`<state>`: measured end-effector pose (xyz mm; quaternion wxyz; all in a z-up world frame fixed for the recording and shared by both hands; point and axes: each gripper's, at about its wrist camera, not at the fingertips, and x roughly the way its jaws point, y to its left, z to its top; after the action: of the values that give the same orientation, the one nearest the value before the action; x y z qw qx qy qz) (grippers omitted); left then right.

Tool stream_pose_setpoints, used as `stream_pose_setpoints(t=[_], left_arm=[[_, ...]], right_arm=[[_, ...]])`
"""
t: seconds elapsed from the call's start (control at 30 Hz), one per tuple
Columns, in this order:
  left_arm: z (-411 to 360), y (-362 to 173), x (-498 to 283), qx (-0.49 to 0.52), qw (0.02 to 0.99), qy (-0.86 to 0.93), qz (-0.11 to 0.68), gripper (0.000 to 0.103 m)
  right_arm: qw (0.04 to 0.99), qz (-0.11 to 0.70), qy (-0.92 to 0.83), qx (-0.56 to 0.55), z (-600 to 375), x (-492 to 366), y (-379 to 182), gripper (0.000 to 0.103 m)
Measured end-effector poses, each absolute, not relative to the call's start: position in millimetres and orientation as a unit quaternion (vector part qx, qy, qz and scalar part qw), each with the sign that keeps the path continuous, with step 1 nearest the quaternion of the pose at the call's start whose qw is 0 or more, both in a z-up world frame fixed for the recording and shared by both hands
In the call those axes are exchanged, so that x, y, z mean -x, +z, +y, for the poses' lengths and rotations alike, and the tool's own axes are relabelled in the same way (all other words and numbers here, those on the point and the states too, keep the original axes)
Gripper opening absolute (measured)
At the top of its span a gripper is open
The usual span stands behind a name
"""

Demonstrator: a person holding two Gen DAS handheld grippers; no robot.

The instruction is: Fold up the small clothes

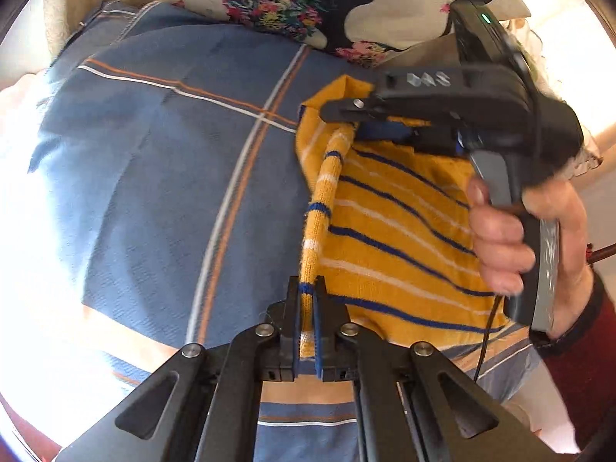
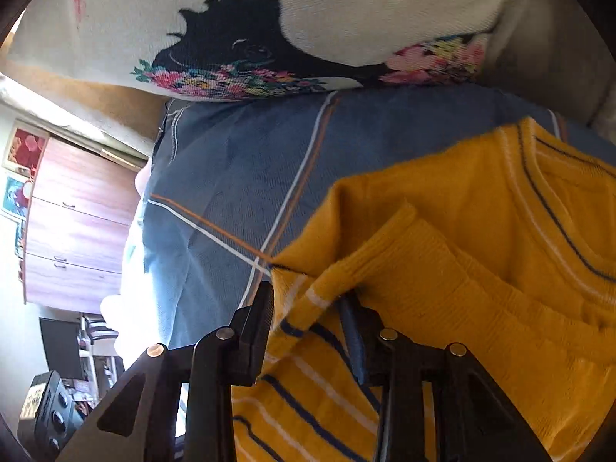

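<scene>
A small yellow knit sweater [image 1: 392,231] with blue and white stripes lies on a blue bedspread [image 1: 154,161]. My left gripper [image 1: 307,292] is shut on the sweater's folded edge at its near end. My right gripper [image 1: 348,125] reaches in from the right at the far end of the same edge, which runs taut between the two. In the right wrist view the right gripper [image 2: 308,304] has its jaws apart with the sweater's edge [image 2: 315,296] lying between them. The sweater's collar [image 2: 558,231] shows at the right.
A white pillow [image 1: 346,4] with a dark silhouette and flower print lies at the bed's far side, also in the right wrist view [image 2: 269,38]. A wooden drawer chest [image 2: 77,223] stands beyond the bed's left edge. Bright sunlight washes out the bedspread's left part.
</scene>
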<state>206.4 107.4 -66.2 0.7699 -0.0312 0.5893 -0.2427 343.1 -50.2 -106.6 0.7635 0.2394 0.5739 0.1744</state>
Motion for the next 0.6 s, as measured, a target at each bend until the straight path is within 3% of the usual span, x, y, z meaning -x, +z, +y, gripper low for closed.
stream_pose_setpoints(t=[0.3, 0.53, 0.6], left_arm=[[144, -53, -202, 0.084, 0.776, -0.237, 0.578, 0.007], [146, -36, -195, 0.096, 0.790, -0.229, 0.561, 0.031], [132, -36, -194, 0.087, 0.787, -0.231, 0.565, 0.031]], right_arm=[[0.805, 0.522, 0.174, -0.223, -79, -311, -78, 0.040], [0.807, 0.530, 0.027, -0.257, -228, -207, -104, 0.040], [0.798, 0.533, -0.031, -0.279, -281, -179, -121, 0.035]])
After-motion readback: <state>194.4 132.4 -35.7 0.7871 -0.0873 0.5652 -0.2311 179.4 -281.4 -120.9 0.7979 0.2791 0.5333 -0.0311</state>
